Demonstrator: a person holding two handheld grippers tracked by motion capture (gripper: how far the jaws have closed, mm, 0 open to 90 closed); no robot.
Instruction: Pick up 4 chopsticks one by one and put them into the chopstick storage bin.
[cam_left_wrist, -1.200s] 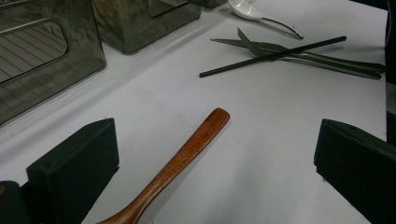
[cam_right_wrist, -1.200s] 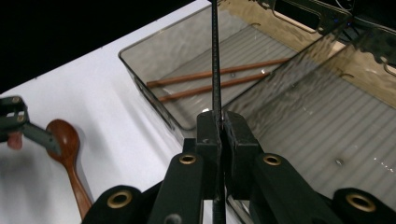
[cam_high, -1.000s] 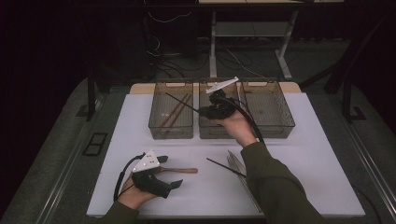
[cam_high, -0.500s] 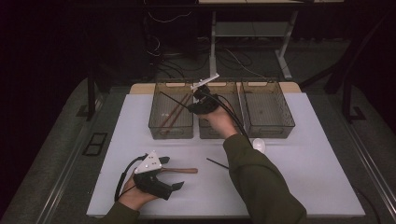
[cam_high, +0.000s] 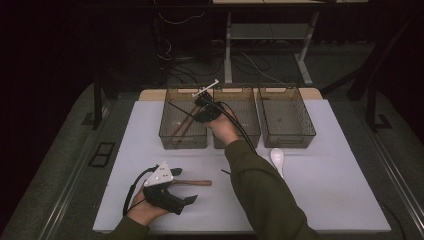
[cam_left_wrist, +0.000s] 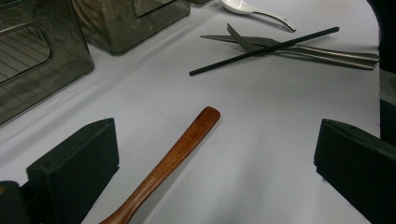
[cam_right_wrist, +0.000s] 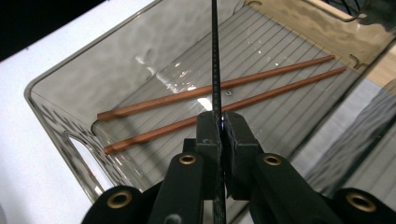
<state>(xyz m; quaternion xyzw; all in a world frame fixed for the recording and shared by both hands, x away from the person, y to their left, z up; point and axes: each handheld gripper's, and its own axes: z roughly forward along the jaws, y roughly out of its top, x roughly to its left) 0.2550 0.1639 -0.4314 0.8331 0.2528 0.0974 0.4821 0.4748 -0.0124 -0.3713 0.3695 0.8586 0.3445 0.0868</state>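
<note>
Now the right gripper (cam_right_wrist: 219, 122) is clenched on a black chopstick (cam_right_wrist: 215, 56), pinched near one end, and hangs over the left bin (cam_high: 165, 131) of three at the far side of the table — in the right gripper view the stick runs straight up toward twelve o'clock above two brown chopsticks (cam_right_wrist: 219, 88) lying on the bin's ribbed floor. To finish well, I would tip the black stick until it lies along the brown pair, lower it inside the walls, and only then let the jaws part; dropped from this height and angle it could catch the rim or bounce out. The left gripper (cam_left_wrist: 210, 154) rests on the table at about seven o'clock in the high view, jaws wide and holding nothing, a wooden handle (cam_left_wrist: 173, 158) lying between them. At one o'clock from it a second black chopstick (cam_left_wrist: 261, 51) lies across metal cutlery (cam_left_wrist: 327, 51) — likely the next pick.
</note>
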